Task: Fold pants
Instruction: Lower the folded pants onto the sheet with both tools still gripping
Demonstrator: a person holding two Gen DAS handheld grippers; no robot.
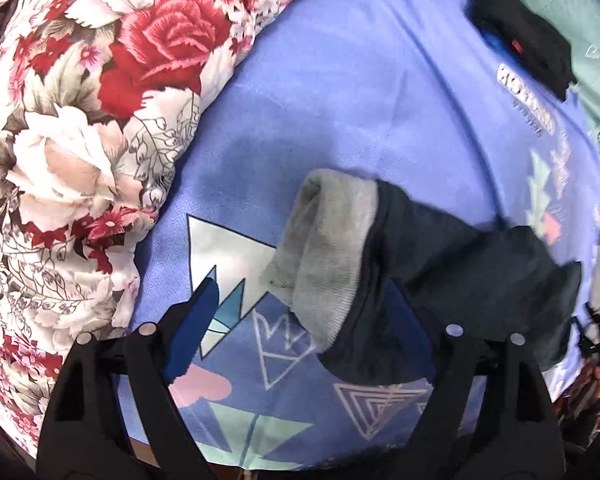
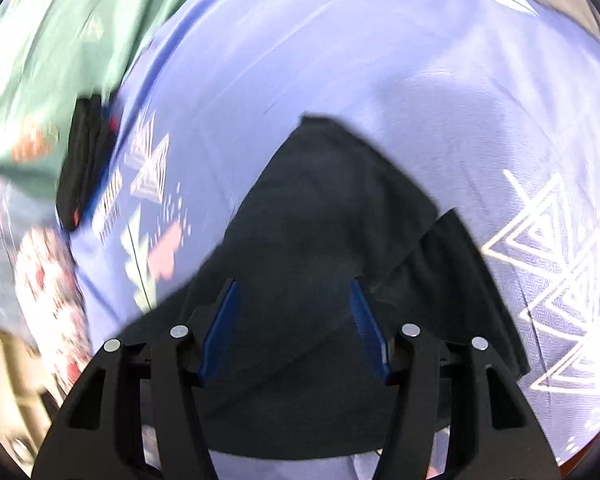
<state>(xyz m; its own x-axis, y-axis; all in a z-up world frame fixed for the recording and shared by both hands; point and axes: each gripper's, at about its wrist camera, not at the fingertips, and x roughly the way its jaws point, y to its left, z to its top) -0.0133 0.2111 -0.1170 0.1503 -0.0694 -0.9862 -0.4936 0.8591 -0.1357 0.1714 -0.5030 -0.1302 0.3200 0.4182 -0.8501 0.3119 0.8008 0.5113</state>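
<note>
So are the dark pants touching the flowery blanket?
Apart. The left wrist view shows bare blue sheet between the dark pants and the flowery blanket.

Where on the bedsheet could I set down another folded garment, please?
The bare purple sheet between the floral quilt and the folded black garment is free. It is crowded near the dark pants, under the left gripper.

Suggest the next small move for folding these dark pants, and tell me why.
Probably lower the open left gripper onto the gray waistband and pinch it: the band is flipped inside out, and the dark pants lie rumpled on the blue sheet.
</note>
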